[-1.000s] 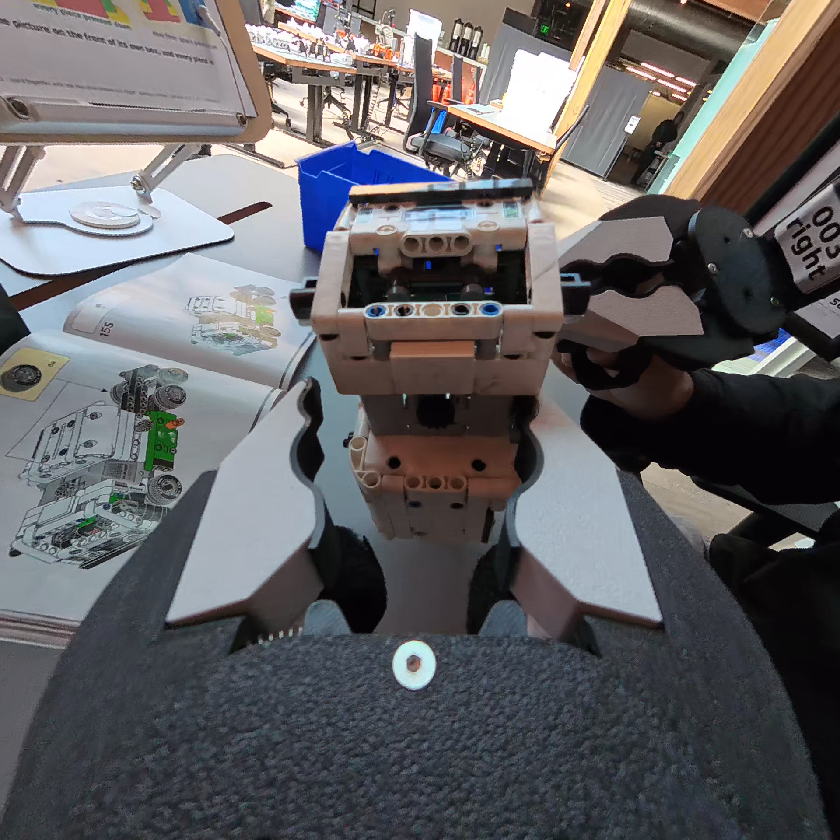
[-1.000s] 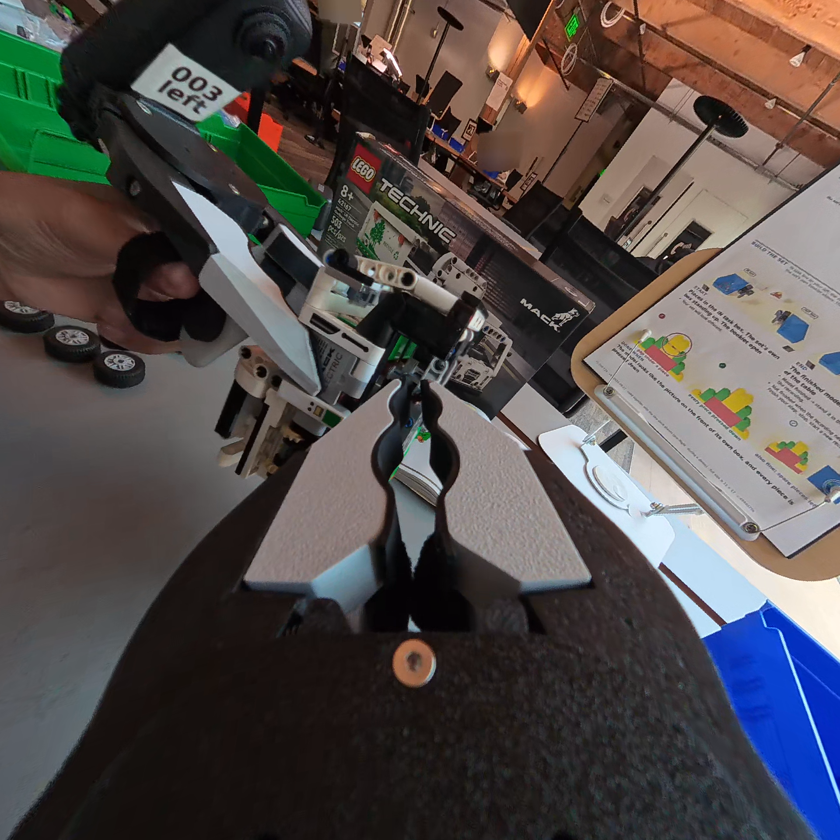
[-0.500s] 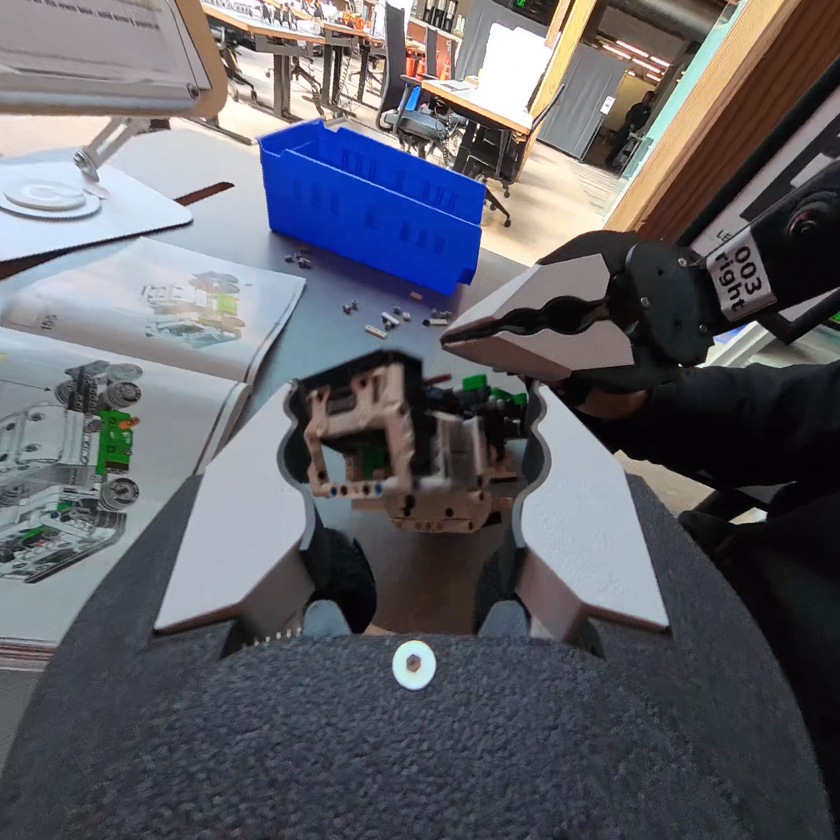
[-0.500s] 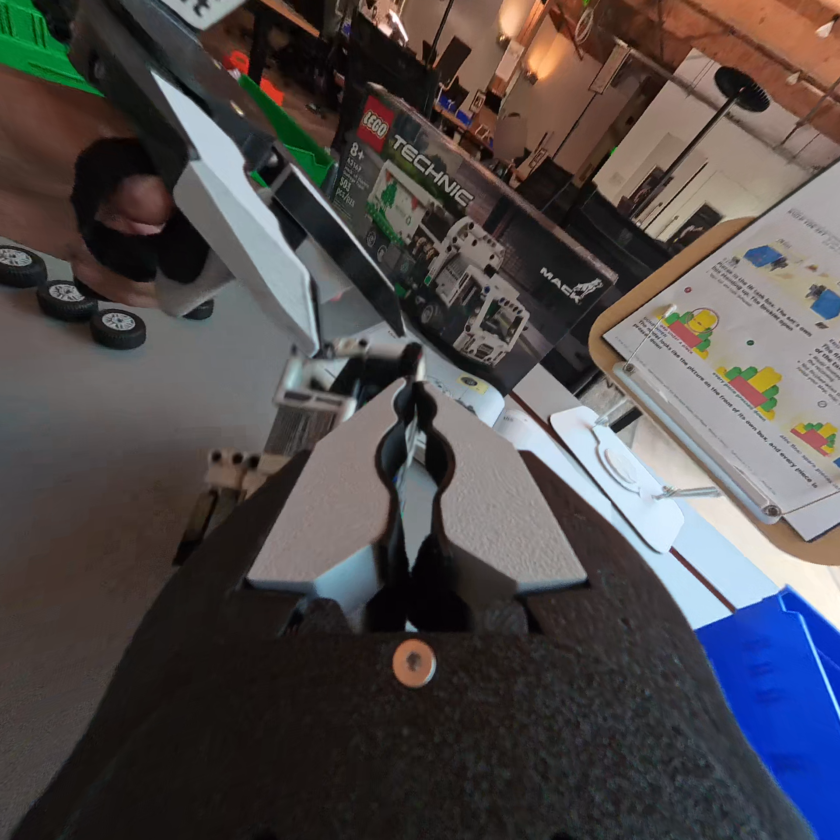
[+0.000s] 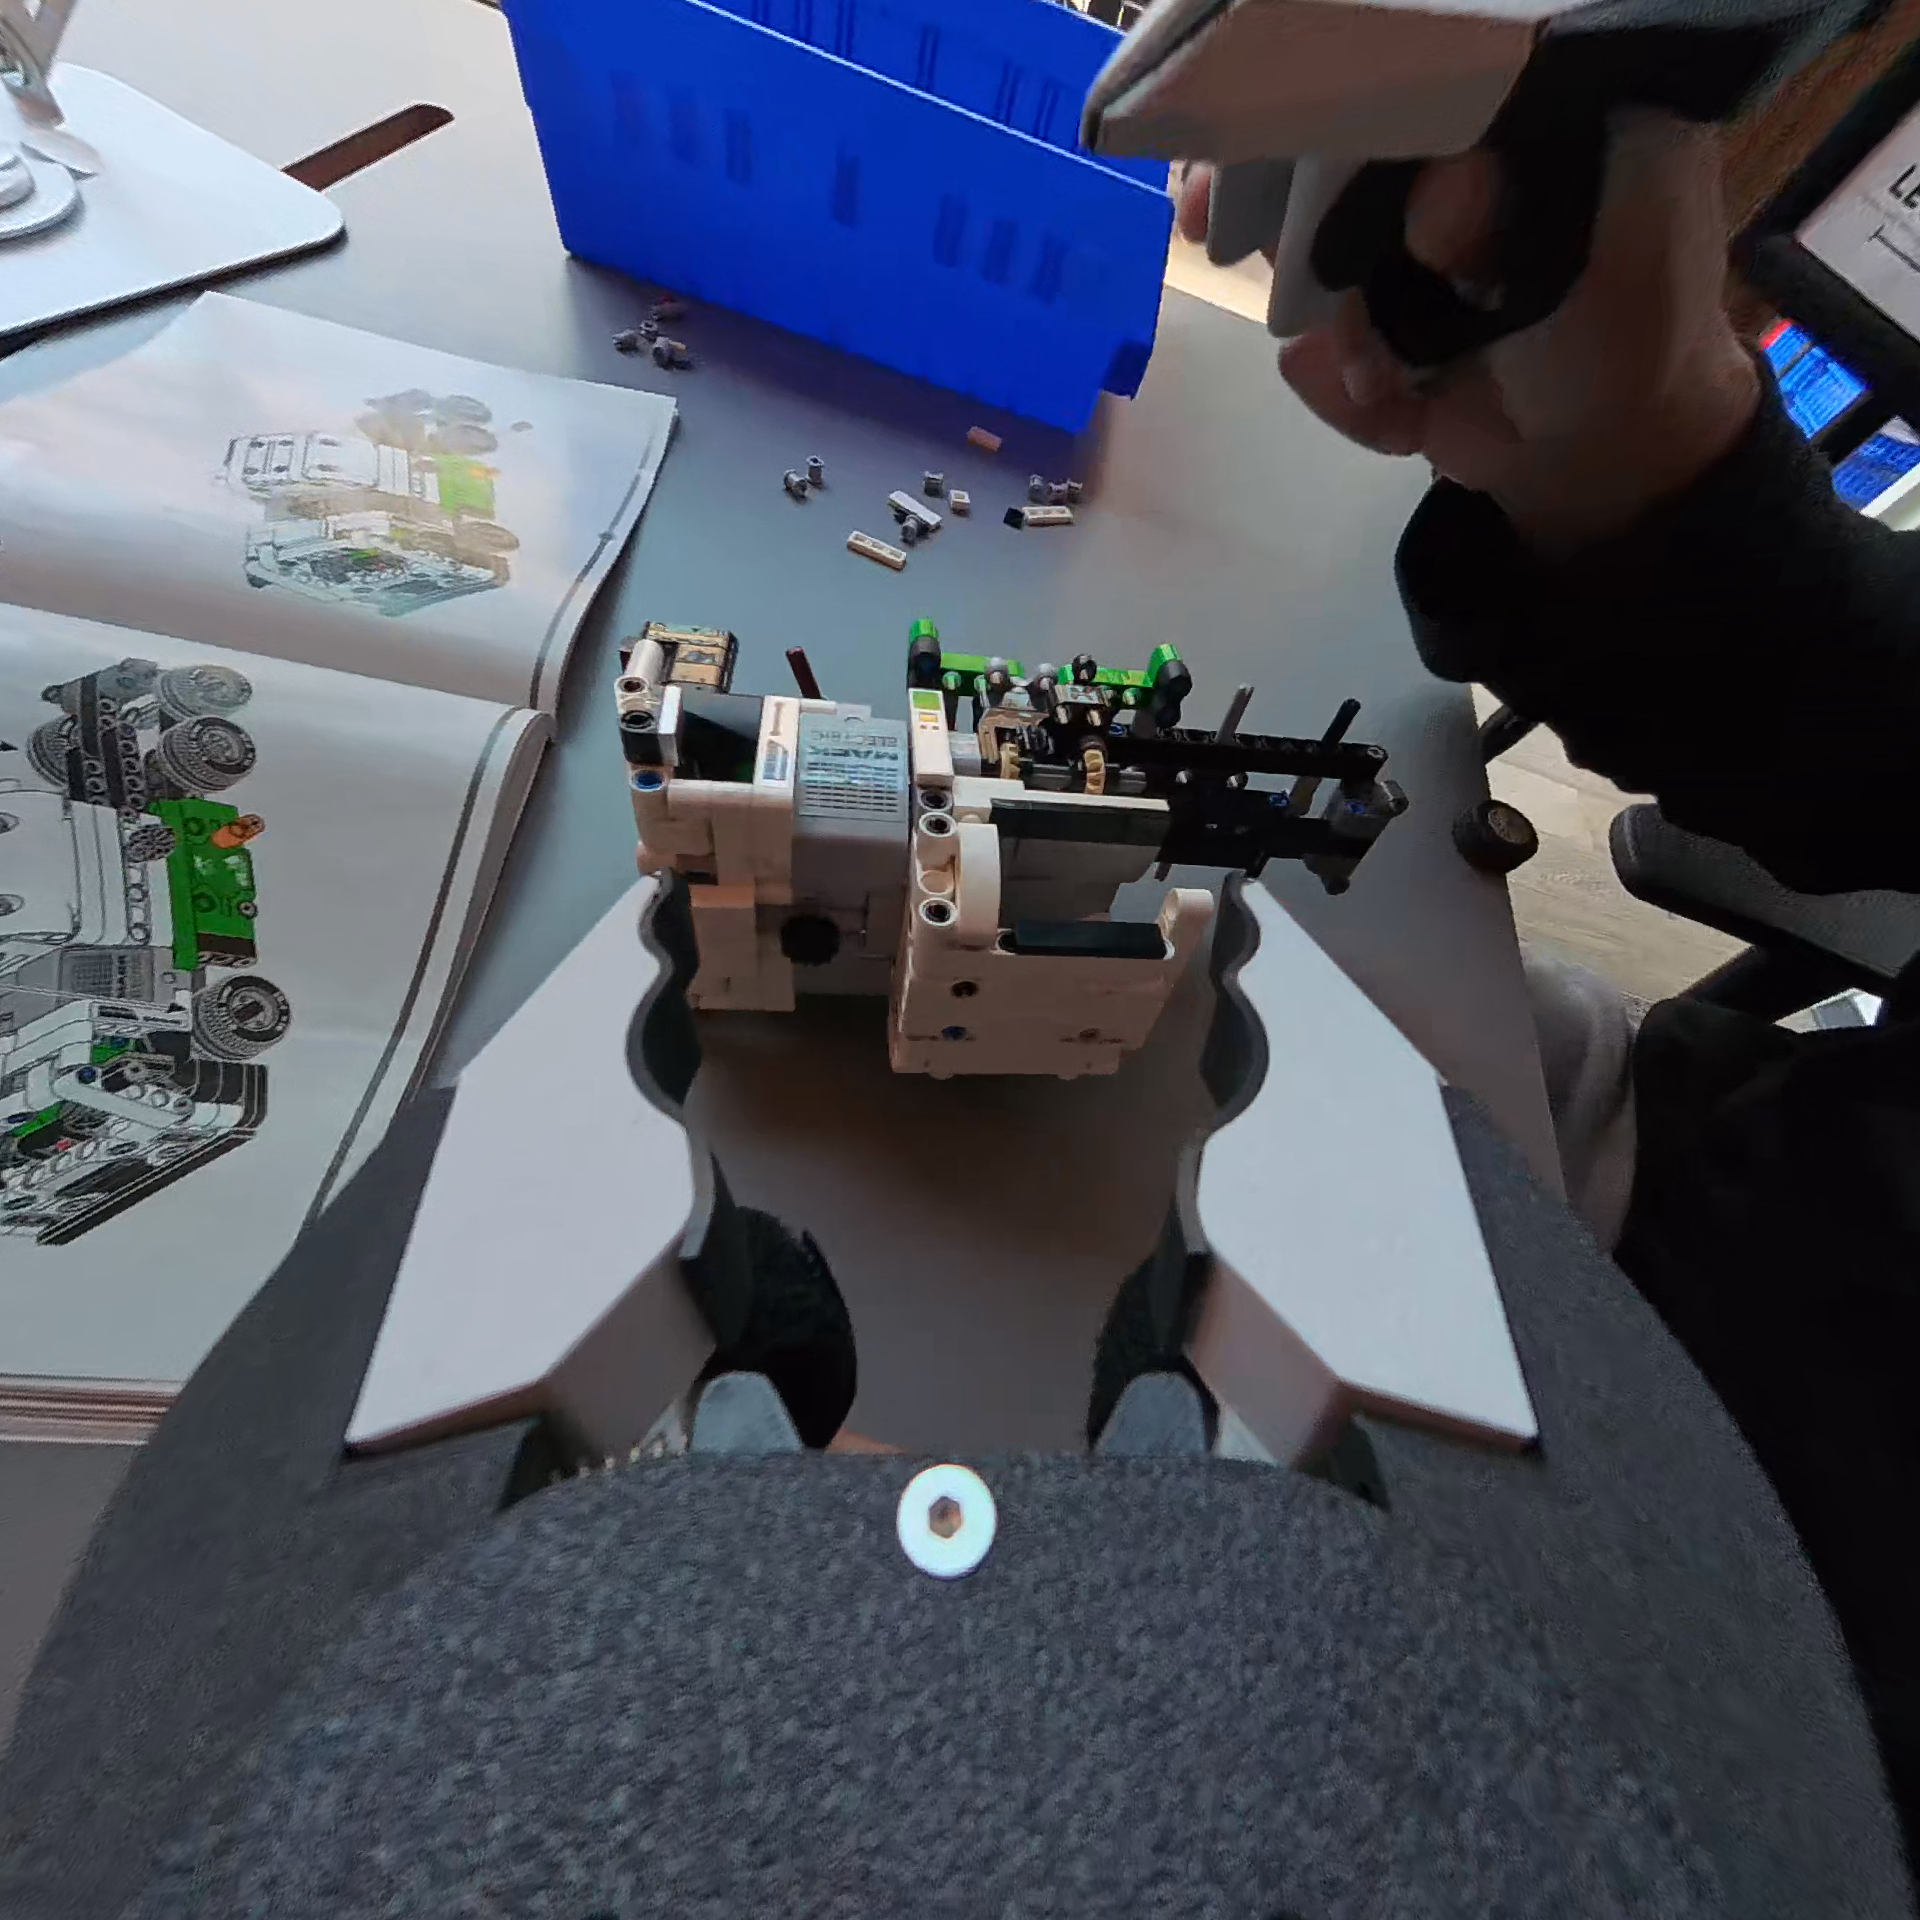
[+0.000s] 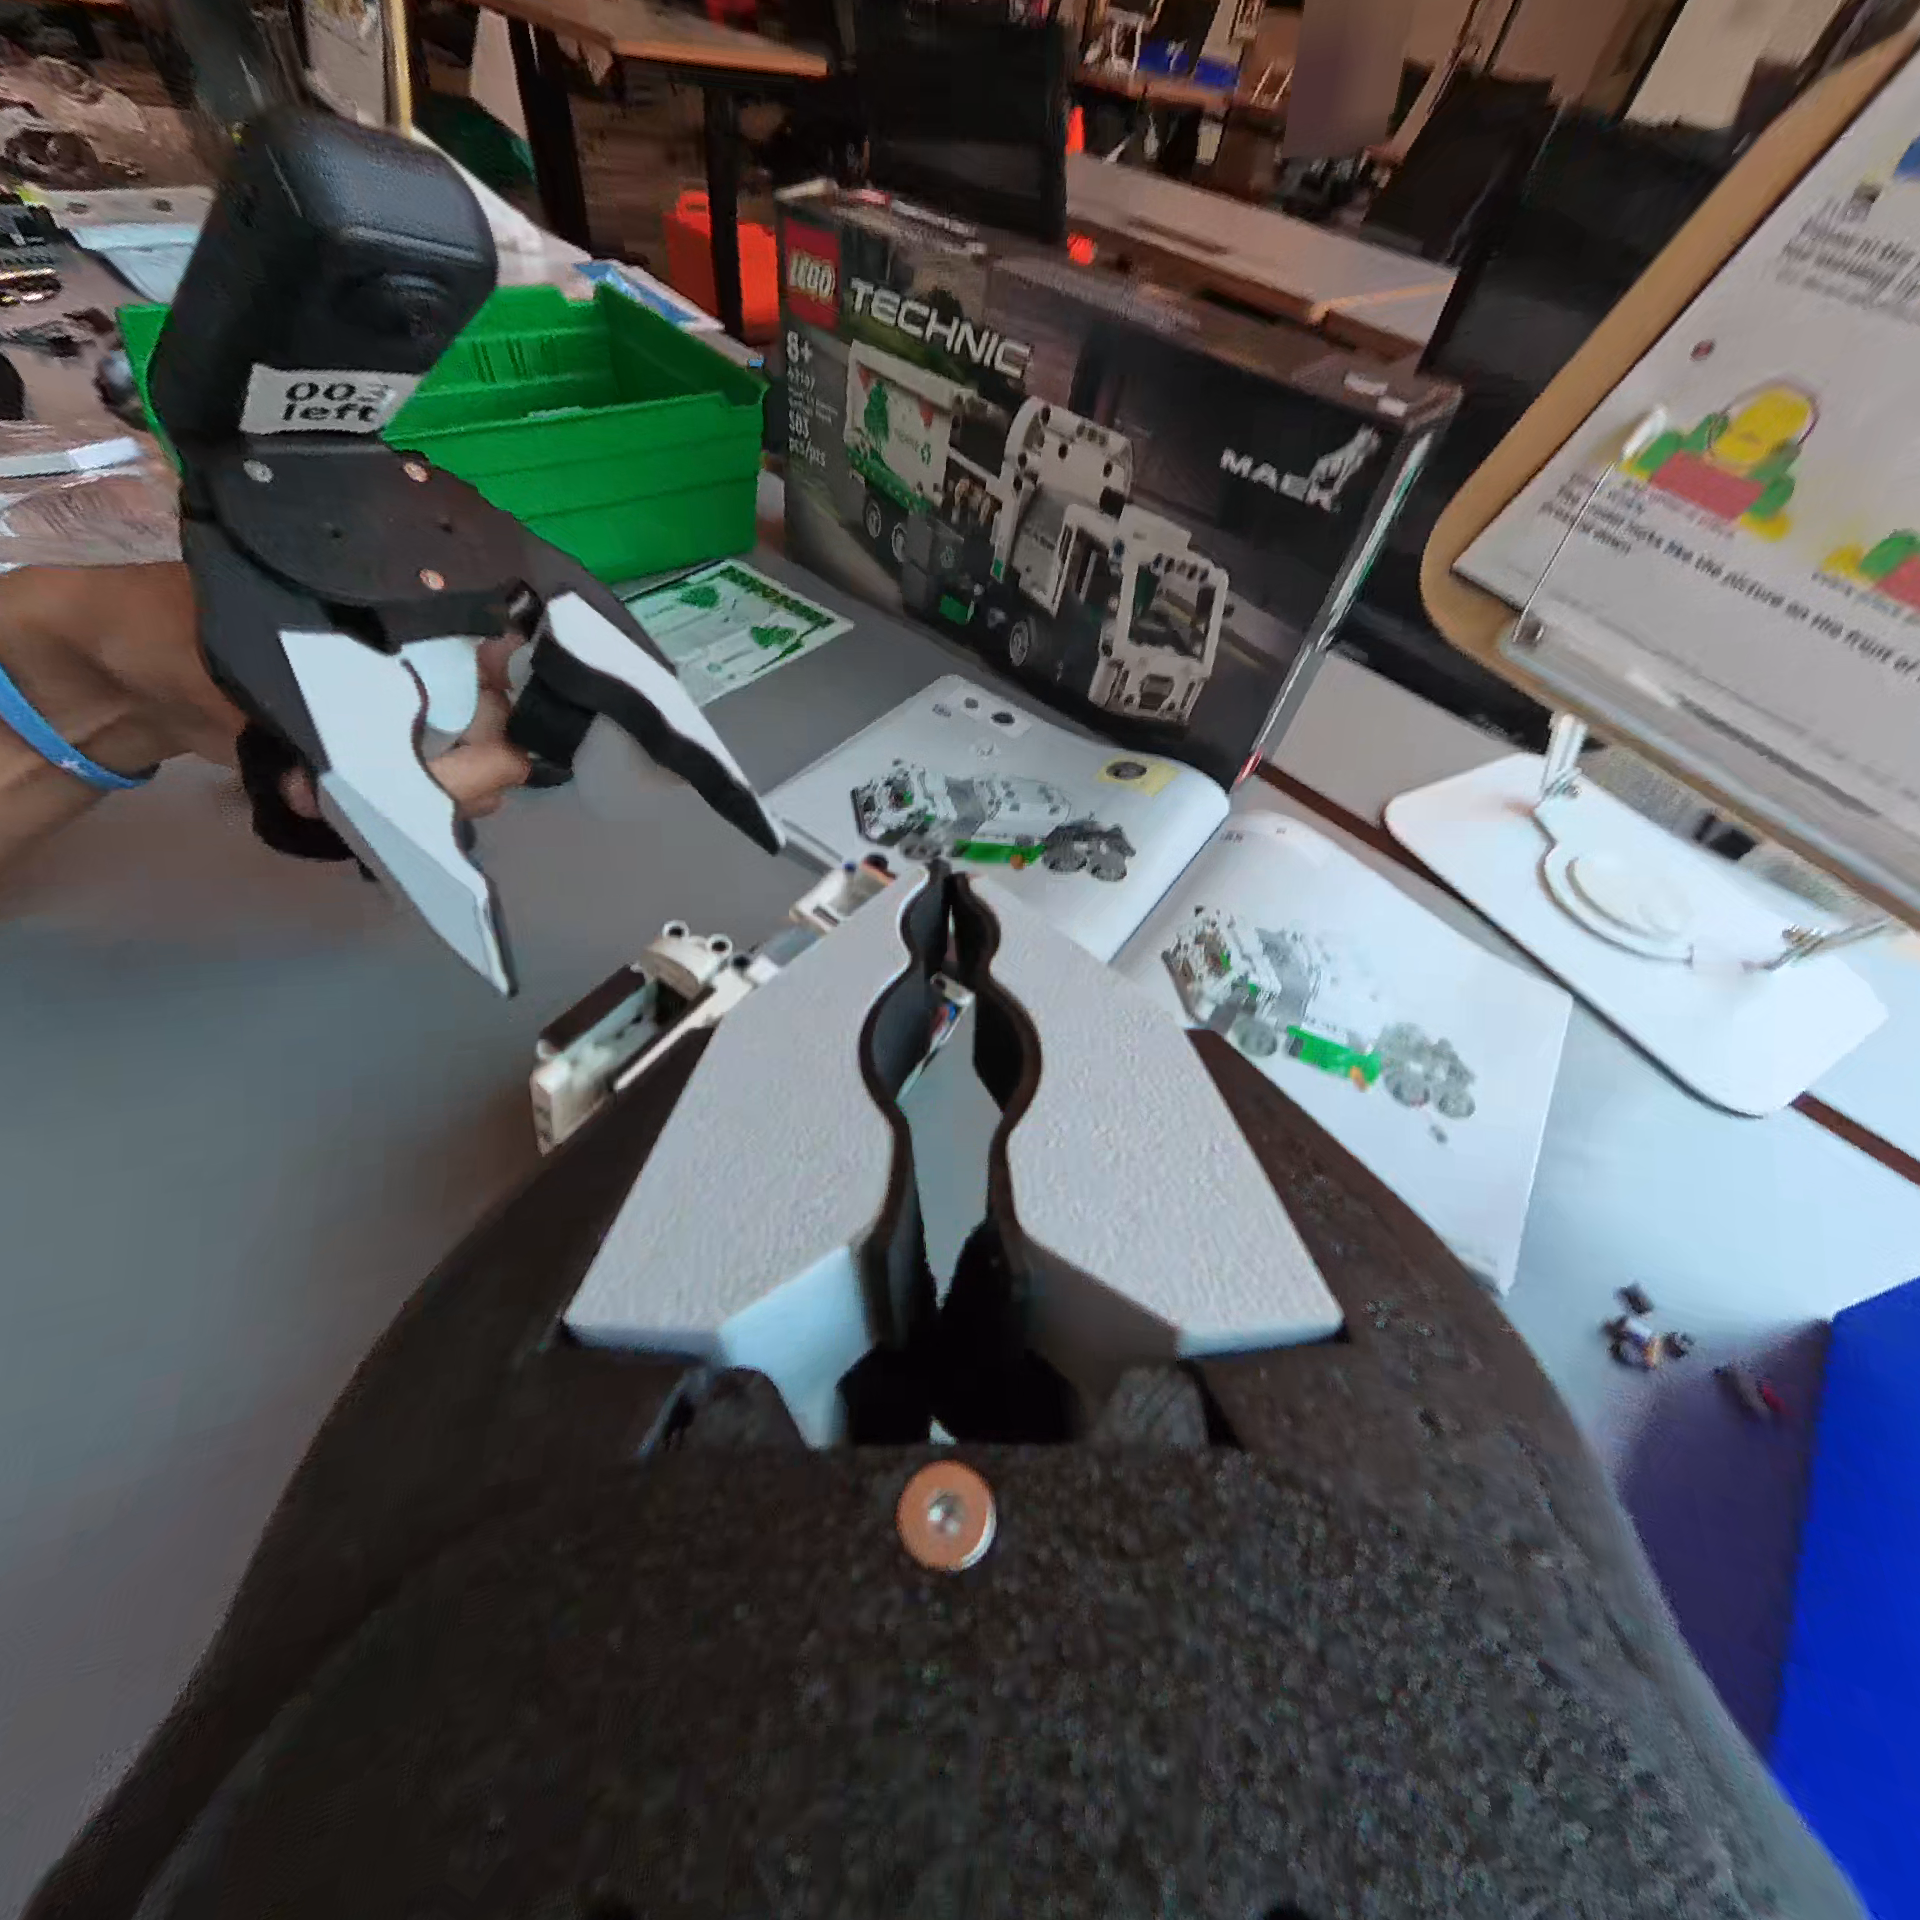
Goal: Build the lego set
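1. The half-built lego truck (image 5: 935, 862) lies on the grey bench (image 5: 1247, 540), beside the open instruction booklet (image 5: 260, 727).
2. The left gripper (image 5: 945, 935) has its jaws wide apart, one on each side of the model's near end; whether they touch it cannot be told.
3. The right gripper (image 6: 948, 894) is raised above the model with its jaws together, holding nothing that can be seen.
4. Small loose lego pieces (image 5: 935, 509) are scattered between the model and a blue bin (image 5: 852, 197).
5. In the right wrist view, the lego set box (image 6: 1091, 499) stands behind the booklet, next to a green bin (image 6: 582, 436).
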Demonstrator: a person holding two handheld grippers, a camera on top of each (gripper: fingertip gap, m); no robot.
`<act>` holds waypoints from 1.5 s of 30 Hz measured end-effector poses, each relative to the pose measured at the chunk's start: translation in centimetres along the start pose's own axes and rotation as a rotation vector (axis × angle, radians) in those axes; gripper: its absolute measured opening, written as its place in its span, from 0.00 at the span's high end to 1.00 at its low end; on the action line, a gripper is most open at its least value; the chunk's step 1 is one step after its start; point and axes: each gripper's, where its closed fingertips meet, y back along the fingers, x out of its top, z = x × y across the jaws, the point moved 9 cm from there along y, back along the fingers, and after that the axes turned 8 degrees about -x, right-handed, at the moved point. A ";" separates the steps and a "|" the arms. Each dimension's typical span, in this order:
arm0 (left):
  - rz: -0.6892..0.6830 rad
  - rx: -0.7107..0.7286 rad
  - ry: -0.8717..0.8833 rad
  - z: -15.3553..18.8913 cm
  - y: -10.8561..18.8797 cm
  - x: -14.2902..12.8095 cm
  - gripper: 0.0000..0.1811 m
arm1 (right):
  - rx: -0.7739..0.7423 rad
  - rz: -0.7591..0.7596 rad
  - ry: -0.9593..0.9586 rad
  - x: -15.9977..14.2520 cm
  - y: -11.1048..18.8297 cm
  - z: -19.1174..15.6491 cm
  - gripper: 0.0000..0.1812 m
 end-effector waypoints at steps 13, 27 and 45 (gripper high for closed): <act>-0.276 0.148 -0.086 2.5 -2.7 -2.1 0.48 | 0.403 -0.760 -0.226 -4.3 -3.8 -1.7 0.60; -0.720 0.037 -0.128 2.4 -7.7 8.7 0.59 | 0.808 -0.656 -0.755 -9.3 -2.9 2.9 0.74; -1.249 0.003 -0.274 4.4 -16.4 8.6 0.60 | 0.711 -0.841 -0.635 -13.6 1.4 4.2 0.73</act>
